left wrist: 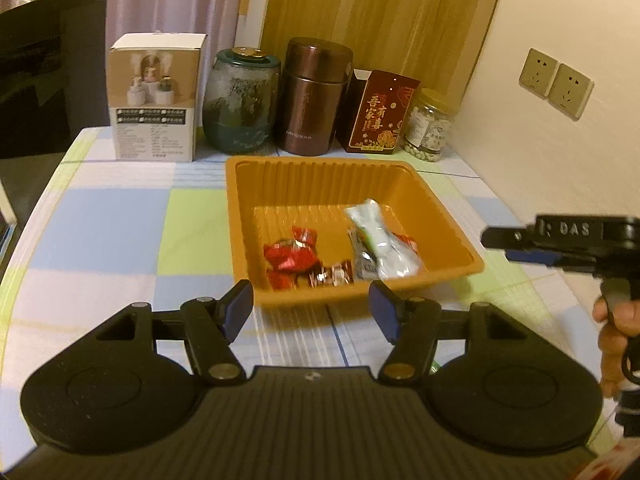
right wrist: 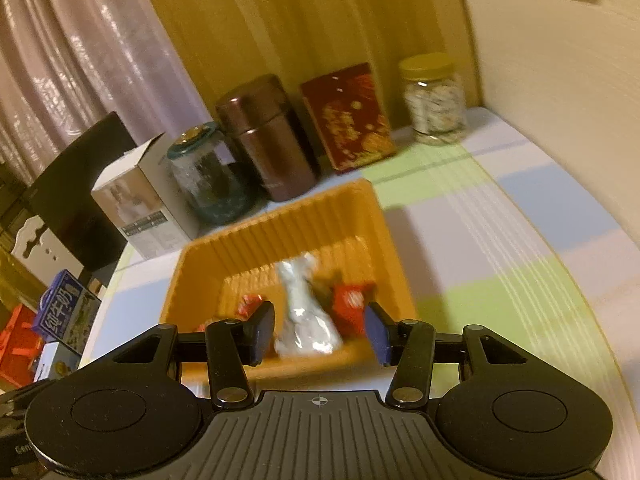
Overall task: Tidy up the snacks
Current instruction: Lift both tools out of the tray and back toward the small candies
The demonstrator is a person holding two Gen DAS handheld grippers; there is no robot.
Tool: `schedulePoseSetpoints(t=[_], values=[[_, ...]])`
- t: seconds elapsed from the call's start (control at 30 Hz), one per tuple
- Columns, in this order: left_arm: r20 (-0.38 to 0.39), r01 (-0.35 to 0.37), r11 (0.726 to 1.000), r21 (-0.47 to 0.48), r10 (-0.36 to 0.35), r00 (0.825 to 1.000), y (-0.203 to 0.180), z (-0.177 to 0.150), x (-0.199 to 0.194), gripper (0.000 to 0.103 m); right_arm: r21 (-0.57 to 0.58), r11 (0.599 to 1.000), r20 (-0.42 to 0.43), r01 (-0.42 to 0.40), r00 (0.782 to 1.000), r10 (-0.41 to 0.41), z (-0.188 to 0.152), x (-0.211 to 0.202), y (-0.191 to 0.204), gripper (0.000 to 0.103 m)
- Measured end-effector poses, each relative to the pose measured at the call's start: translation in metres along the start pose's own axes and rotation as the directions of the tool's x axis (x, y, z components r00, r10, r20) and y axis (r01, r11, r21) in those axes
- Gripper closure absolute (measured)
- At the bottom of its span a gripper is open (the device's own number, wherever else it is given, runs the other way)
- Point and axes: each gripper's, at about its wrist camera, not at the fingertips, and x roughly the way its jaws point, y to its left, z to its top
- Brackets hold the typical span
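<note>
Several snacks (left wrist: pixel 340 248): wrapped pieces bunched at the near wall of the orange tray (left wrist: pixel 280 172).
Tray: mid-table, before the jars (left wrist: pixel 240 100).
Right gripper (right wrist: pixel 318 330): jaws apart, empty, over the silver packet (right wrist: pixel 304 320).
Left gripper (left wrist: pixel 312 308): released, at the tray's near rim.
Risk: a low sweep may nudge the light tray.

right gripper (right wrist: pixel 318 330) parted, empty | silver packet (right wrist: pixel 306 320) in orange tray (right wrist: pixel 208 258)

Both wrist views near shared tray (left wrist: pixel 344 184)
</note>
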Motion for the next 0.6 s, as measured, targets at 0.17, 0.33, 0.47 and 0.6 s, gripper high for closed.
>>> schedulePoseSetpoints(t=[0.17,0.33,0.47,0.6], values=[[0.011,-0.017,1.0,-0.018,0.017,1.0,-0.007,-0.02,-0.035,0.039,0.061,0.998,-0.001,0.01,1.0,-0.01,-0.026,-0.041,-0.007,0.052],[0.009,-0.036,0.999,-0.033,0.036,0.999,-0.014,-0.043,-0.068,0.037,0.078,0.997,-0.008,0.009,1.0,-0.008,-0.055,-0.08,-0.003,0.051],[0.024,-0.059,0.998,-0.034,0.06,0.998,-0.02,-0.062,-0.093,0.034,0.053,0.999,-0.005,0.01,1.0,-0.01,-0.076,-0.108,0.006,0.05],[0.01,-0.063,0.996,-0.064,0.064,0.998,-0.021,-0.078,-0.111,0.034,0.014,1.0,-0.008,0.01,1.0,-0.01,-0.093,-0.129,0.016,0.05]])
